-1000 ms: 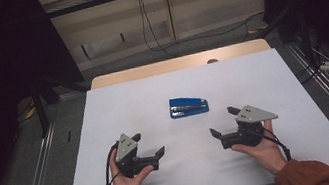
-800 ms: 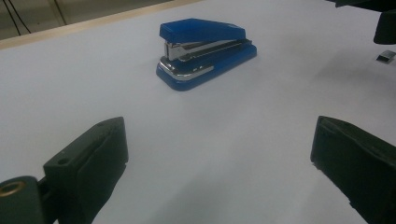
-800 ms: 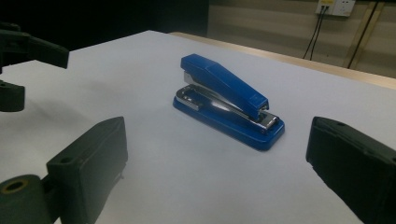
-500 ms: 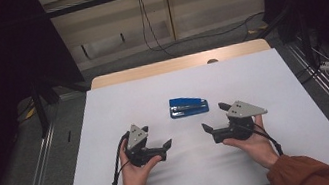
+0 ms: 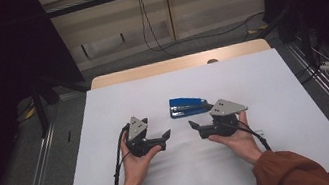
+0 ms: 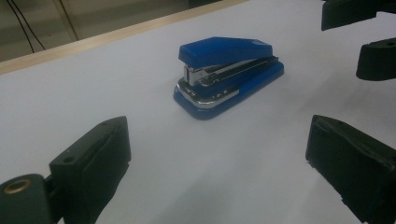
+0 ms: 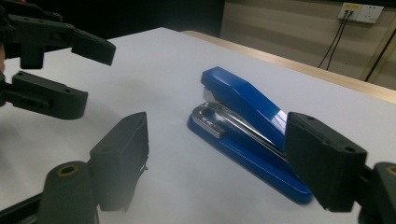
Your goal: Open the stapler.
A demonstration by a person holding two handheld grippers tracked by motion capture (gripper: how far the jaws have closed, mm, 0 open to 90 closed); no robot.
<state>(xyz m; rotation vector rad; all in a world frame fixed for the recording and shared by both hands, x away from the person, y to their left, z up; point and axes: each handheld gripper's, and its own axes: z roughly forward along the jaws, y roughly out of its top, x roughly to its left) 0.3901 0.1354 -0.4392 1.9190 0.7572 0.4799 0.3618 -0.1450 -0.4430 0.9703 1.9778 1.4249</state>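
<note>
Both tongs (image 5: 165, 135) (image 5: 193, 126) released, right closing on nothing, near blue stapler (image 5: 188, 106).

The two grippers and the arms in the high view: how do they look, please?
Each is a black hand-held tool. The left gripper and the right gripper both carry a grey three-cornered plate on top and trail a black cable. Their fingers are blocky black pads. The person wears rust-orange sleeves.

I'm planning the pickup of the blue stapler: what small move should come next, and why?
Probably ease the right gripper forward around the stapler. Its jaws have just been closing, yet grip nothing. The stapler lies flat, untouched, just beyond them.
</note>
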